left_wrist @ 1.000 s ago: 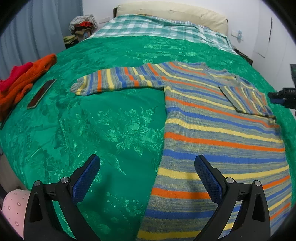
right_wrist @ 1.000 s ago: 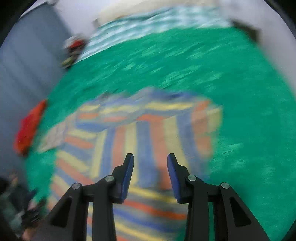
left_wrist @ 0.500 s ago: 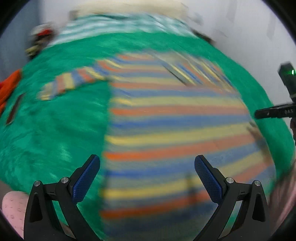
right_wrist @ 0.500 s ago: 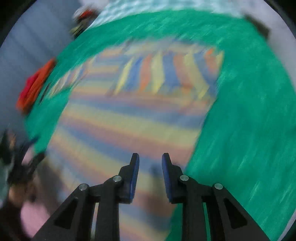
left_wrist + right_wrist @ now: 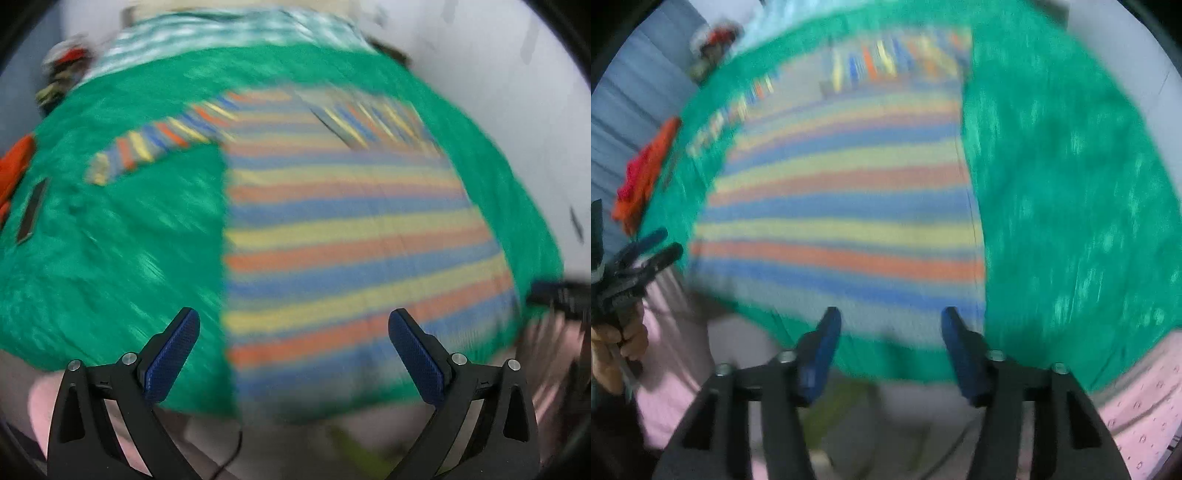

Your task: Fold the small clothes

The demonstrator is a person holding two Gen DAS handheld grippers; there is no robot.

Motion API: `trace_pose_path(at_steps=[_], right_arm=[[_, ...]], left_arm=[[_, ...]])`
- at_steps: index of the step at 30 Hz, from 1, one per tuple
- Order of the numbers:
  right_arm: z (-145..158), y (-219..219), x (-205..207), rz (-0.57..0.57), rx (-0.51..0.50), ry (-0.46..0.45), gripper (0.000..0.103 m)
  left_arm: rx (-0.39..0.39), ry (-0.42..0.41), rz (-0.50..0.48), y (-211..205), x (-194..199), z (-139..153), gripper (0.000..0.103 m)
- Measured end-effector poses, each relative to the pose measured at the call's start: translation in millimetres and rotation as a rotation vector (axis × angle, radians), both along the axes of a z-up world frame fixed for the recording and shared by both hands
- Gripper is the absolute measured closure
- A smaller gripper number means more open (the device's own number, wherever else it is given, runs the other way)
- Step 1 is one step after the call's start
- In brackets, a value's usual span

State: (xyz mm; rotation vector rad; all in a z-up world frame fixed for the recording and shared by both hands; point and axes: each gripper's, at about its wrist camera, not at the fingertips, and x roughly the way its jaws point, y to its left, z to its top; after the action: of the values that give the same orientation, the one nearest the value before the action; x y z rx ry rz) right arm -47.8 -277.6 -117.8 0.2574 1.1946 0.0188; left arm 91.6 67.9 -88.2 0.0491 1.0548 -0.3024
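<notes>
One striped sweater [image 5: 351, 229] lies flat on one green bedspread [image 5: 110, 240], its bands of blue, yellow, orange and grey running crosswise; one sleeve [image 5: 155, 147] stretches out toward ten o'clock in the left wrist view, while the other sleeve [image 5: 373, 122] is folded in over the chest at about one o'clock. Two grippers are in view. The left gripper [image 5: 293, 354] stands wide apart with nothing between its blue pads, poised over the sweater's hem at six o'clock. The right gripper [image 5: 891, 343] has just been opening — its fingers are released, nothing between them, over the near hem where the bedspread drops off the bed's edge. One orange garment [image 5: 14, 170] sits at the bedspread's nine o'clock edge, with one dark flat slab [image 5: 33, 212] just beside it. One checked cloth [image 5: 229, 29] covers the head of the bed at twelve o'clock, and one small heap of things [image 5: 62, 74] sits at eleven. Bare green cloth lies open on both sides of the sweater — broader on the outstretched-sleeve side. Both views are motion-blurred, and no writing can be read.
</notes>
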Motion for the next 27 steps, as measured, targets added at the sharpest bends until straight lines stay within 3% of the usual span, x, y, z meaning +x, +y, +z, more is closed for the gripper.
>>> trace_pose_path(at_steps=[2, 5, 7, 9, 13, 14, 16, 17, 18, 22, 27], right_arm=[[10, 5, 10, -0.012, 0.018, -0.07, 0.044], [14, 12, 14, -0.007, 0.053, -0.098, 0.044], [10, 39, 32, 0.015, 0.041, -0.102, 0.044], [-3, 59, 44, 0.05, 0.023, -0.099, 0.044], [-17, 78, 42, 0.092, 0.008, -0.077, 0.044], [-19, 79, 42, 0.098, 0.013, -0.065, 0.044], [-27, 81, 41, 0.101, 0.021, -0.048, 0.044], [-29, 82, 40, 0.1, 0.022, -0.044, 0.044], [-31, 80, 39, 0.097, 0.023, -0.044, 0.044], [-28, 74, 36, 0.08, 0.011, -0.083, 0.044], [-20, 61, 28, 0.043, 0.004, -0.161, 0.044]], left_arm=[[-0.039, -0.028, 0.129, 37, 35, 7, 0.001], [-0.099, -0.048, 0.36, 104, 85, 0, 0.001], [-0.148, -0.053, 0.487, 146, 127, -10, 0.001], [-0.127, -0.04, 0.576, 176, 165, -24, 0.001], [-0.109, 0.033, 0.648, 201, 216, -59, 0.002], [-0.125, 0.046, 0.659, 203, 227, -67, 0.009], [-0.158, 0.063, 0.656, 202, 237, -75, 0.059], [-0.175, 0.086, 0.637, 201, 243, -78, 0.099], [-0.156, 0.091, 0.62, 194, 247, -76, 0.099], [-0.008, -0.048, 0.55, 154, 246, -30, 0.1], [0.079, -0.205, 0.305, 46, 237, 40, 0.1]])
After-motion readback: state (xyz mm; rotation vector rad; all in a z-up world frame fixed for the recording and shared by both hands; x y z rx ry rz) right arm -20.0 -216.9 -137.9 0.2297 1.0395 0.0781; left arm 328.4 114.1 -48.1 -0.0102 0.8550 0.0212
